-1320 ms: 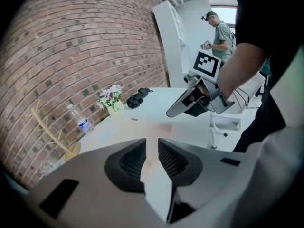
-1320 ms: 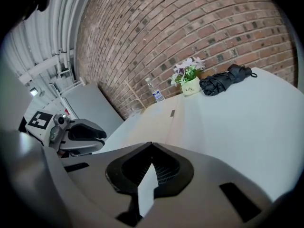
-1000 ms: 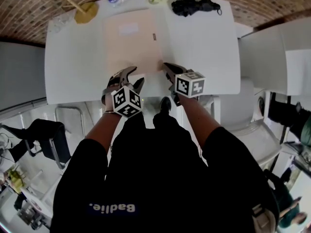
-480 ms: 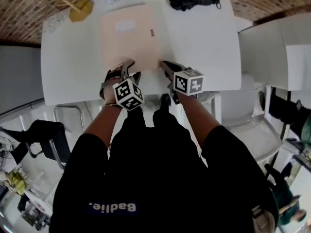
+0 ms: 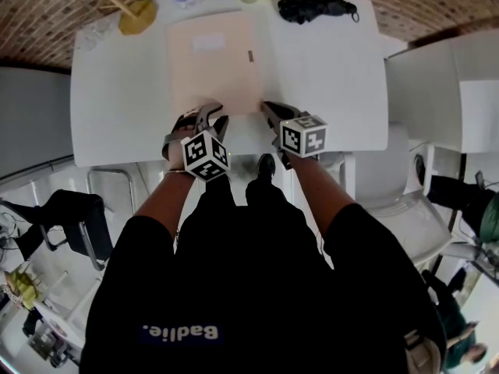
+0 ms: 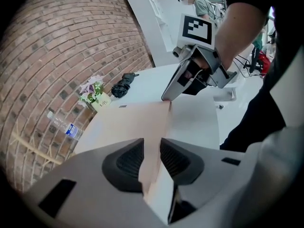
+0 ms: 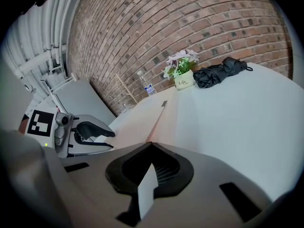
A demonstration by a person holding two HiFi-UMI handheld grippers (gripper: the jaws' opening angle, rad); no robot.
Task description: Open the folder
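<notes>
Closing on the folder's (image 5: pixel 212 65) near edge, the left gripper (image 6: pixel 152 146) has just been narrowing its jaws. They stand a slim gap apart with the peach cover's edge at that gap, not visibly pinched. Just beside it, the right gripper (image 7: pixel 150 145) has its jaws together, tips at the folder's near right corner. The folder lies flat on the white table (image 5: pixel 327 76). Farther back, by the brick wall (image 7: pixel 190 18), a small pot (image 7: pixel 184 82) holds pale pink flowers (image 7: pixel 179 61). A clear bottle (image 7: pixel 147 87) stands left of it, contents unclear, and a folded black umbrella (image 7: pixel 221 72) lies right of it.
</notes>
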